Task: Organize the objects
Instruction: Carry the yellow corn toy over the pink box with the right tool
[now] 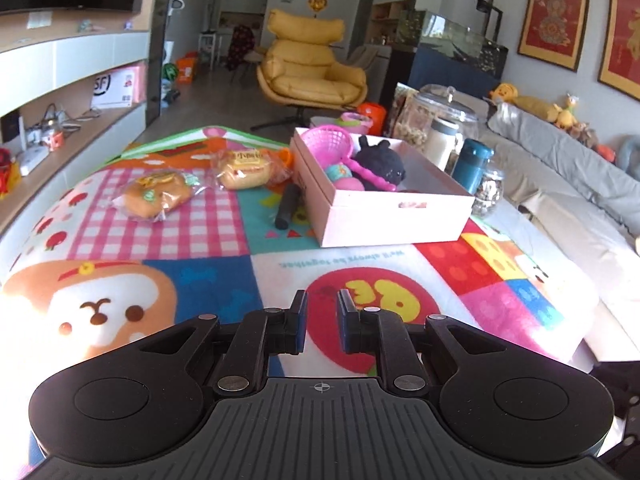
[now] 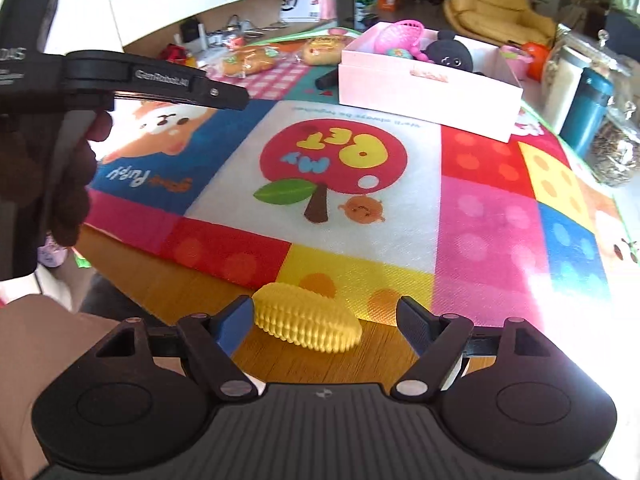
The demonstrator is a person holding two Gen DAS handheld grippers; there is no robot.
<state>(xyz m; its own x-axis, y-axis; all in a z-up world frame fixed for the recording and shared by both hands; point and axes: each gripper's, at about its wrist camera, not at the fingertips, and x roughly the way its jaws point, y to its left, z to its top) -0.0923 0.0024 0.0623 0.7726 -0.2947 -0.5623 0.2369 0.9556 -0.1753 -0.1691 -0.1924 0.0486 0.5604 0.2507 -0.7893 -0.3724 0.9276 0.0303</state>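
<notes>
A yellow ridged toy point(image 2: 310, 324) lies on the wooden table at the mat's near edge, between the fingers of my open right gripper point(image 2: 326, 312), which do not touch it. A pink box point(image 1: 394, 210) on the colourful mat point(image 1: 224, 276) holds a pink net scoop point(image 1: 326, 140), a black plush point(image 1: 380, 160) and a small ball. The box also shows in the right wrist view point(image 2: 424, 88). Two wrapped buns point(image 1: 156, 196) point(image 1: 242, 170) and a black cylinder point(image 1: 288, 206) lie left of the box. My left gripper point(image 1: 322, 324) hovers low over the mat, nearly closed and empty.
Glass jars point(image 1: 444, 120) and a teal bottle point(image 1: 472, 164) stand right of the box. A grey sofa point(image 1: 560, 184) runs along the right. Shelving point(image 1: 72, 92) is on the left, a yellow armchair point(image 1: 308, 68) behind. The left gripper's body point(image 2: 132, 80) shows in the right wrist view.
</notes>
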